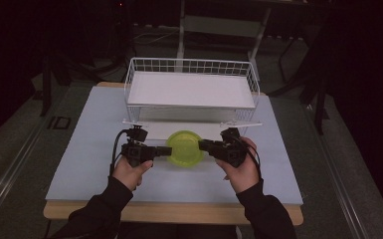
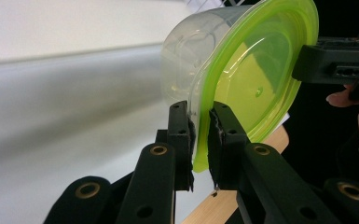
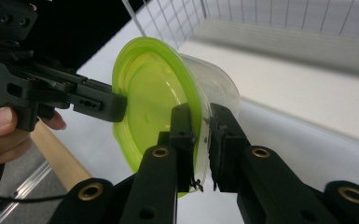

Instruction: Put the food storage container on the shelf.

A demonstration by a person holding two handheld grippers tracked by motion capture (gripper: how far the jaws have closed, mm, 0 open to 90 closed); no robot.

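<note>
1. Forearms in dark sleeves come in nearest the camera, each hand wrapped around a gripper, both pointing inward at the container (image 1: 184, 148).
2. No brand, label or writing can be read on the container or its green lid (image 2: 256, 84).
3. Left gripper (image 1: 168, 151) is clamped on the lid's rim at the container's left edge.
4. Right gripper (image 1: 202, 145) is clamped on the rim at its right edge.
5. Between the two grippers, the clear container sits lid-up, in front of the white wire basket (image 1: 189, 67), over the pale table (image 1: 94, 149).
</note>
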